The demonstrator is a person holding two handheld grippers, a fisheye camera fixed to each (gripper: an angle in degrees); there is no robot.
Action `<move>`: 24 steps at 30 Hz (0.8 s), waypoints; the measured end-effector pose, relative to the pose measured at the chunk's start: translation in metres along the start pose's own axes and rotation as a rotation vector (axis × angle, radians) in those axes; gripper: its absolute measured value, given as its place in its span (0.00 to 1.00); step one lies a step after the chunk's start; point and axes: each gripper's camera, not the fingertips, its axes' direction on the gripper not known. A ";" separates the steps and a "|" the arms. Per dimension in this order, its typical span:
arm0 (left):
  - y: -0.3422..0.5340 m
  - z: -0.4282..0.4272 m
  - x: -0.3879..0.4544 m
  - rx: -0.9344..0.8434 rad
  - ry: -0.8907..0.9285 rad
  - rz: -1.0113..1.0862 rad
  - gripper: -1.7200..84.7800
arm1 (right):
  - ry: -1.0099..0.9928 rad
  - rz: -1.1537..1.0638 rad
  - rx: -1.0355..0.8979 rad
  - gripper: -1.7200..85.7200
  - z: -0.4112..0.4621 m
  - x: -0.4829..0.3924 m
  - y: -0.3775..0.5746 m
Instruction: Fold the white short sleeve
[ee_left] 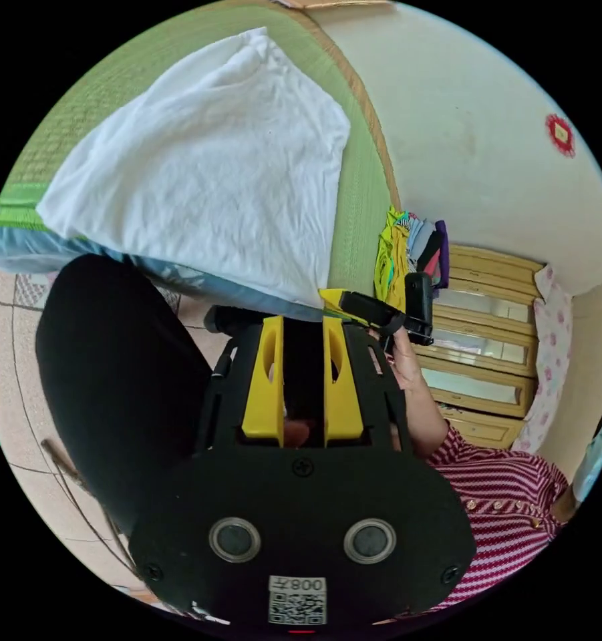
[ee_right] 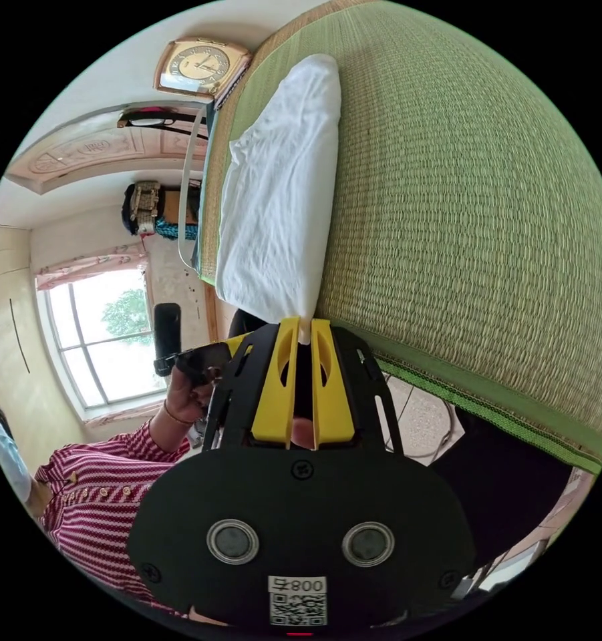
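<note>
Left gripper view, nearest item: your left gripper [ee_left: 303,322], yellow jaws low at centre frame, standing narrowly apart with a dark gap between them; whether they pinch any cloth at the tips you cannot tell. Just right of centre, your other hand [ee_left: 407,360] holds the right gripper [ee_left: 354,304], its yellow tip touching the lower corner of the white short sleeve [ee_left: 207,167]. That garment lies folded to a tapering shape on the green woven mat [ee_left: 361,200], spreading toward the upper left of the frame. At lower right, a red-striped sleeve [ee_left: 494,481]; beyond it, at right centre, a heap of coloured clothes [ee_left: 411,247] against a wooden drawer unit [ee_left: 488,334]. Right gripper view, nearest item: your right gripper [ee_right: 304,330], jaws nearly closed, clamping a corner of the white short sleeve [ee_right: 280,193] between the tips. The garment runs up from there along the mat [ee_right: 461,200] toward upper centre. At left centre, a hand [ee_right: 184,400] carries the left gripper [ee_right: 200,360]. Farthest: a window [ee_right: 107,340] at left and a wall clock [ee_right: 200,67] at upper left.
</note>
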 end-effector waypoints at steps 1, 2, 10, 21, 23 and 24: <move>-0.004 0.001 -0.007 0.014 0.032 -0.032 0.13 | -0.005 -0.002 0.000 0.06 -0.003 0.002 0.002; -0.005 0.000 -0.011 0.023 0.040 -0.047 0.13 | -0.015 -0.005 -0.001 0.05 -0.008 0.005 0.006; -0.018 -0.015 -0.027 0.085 0.189 -0.080 0.05 | -0.035 -0.012 -0.007 0.06 -0.035 0.033 0.030; -0.024 -0.036 -0.014 0.145 0.354 -0.082 0.04 | -0.350 0.125 0.132 0.11 -0.083 0.105 0.084; -0.025 -0.036 -0.010 0.143 0.366 -0.076 0.04 | -0.422 0.131 0.180 0.11 -0.092 0.114 0.092; -0.027 -0.036 -0.007 0.141 0.374 -0.073 0.04 | -0.466 0.138 0.200 0.11 -0.096 0.120 0.096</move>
